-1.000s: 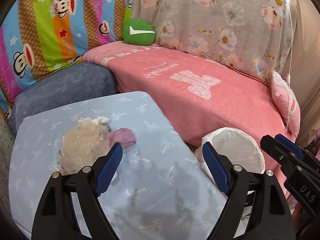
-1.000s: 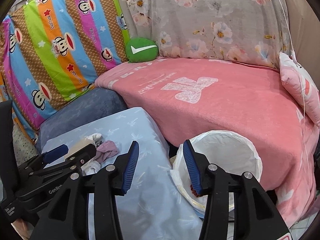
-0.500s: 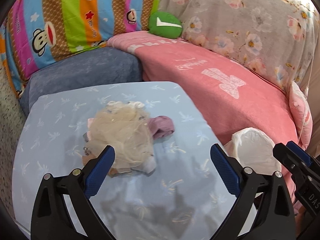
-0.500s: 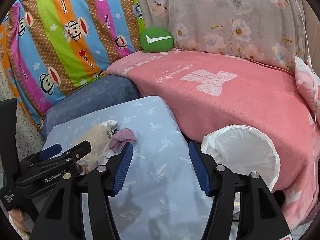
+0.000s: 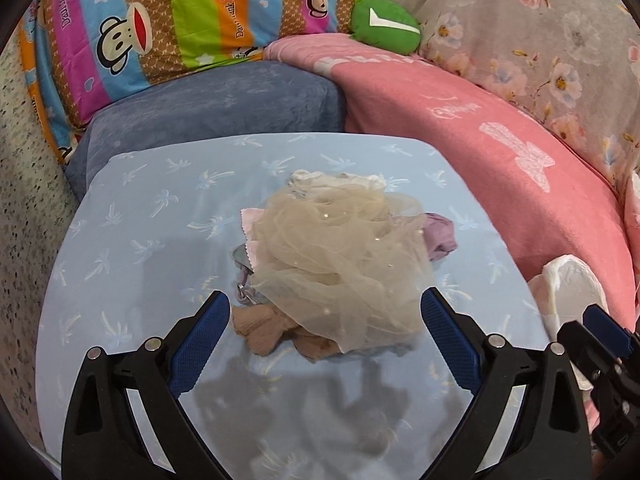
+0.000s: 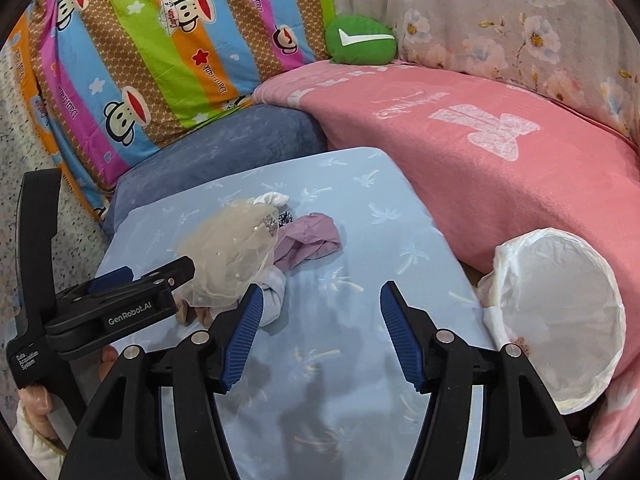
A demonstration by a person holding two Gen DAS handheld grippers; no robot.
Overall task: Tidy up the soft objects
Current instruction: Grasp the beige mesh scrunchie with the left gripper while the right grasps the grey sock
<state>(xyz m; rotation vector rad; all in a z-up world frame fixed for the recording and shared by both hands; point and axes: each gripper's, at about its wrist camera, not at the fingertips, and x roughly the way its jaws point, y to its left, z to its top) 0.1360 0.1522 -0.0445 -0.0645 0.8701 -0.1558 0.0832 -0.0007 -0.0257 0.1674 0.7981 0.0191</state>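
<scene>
A heap of soft items lies on the light-blue table point(image 5: 152, 240): a beige tulle bundle point(image 5: 340, 264) on top, a purple cloth point(image 5: 440, 236) at its right, a tan cloth point(image 5: 264, 328) at its near edge and a white piece point(image 5: 336, 179) behind. My left gripper point(image 5: 326, 332) is open, its blue pads on either side of the heap's near edge, touching nothing. The right wrist view shows the same tulle bundle point(image 6: 232, 248) and purple cloth point(image 6: 308, 240). My right gripper point(image 6: 320, 332) is open over bare table, right of the heap. A bin lined with a white bag point(image 6: 560, 320) stands at the table's right.
A pink blanket point(image 6: 480, 140) covers the sofa behind the table, with a green cushion point(image 6: 360, 40) at its back. A blue-grey cushion point(image 5: 216, 108) lies beyond the table's far edge, under a striped monkey-print cover point(image 5: 160, 20). Speckled floor point(image 5: 28, 200) is at left.
My left gripper has swung left and moved in over the table, so the heap now sits centred between its open pads. The right gripper has advanced a little towards the table.
</scene>
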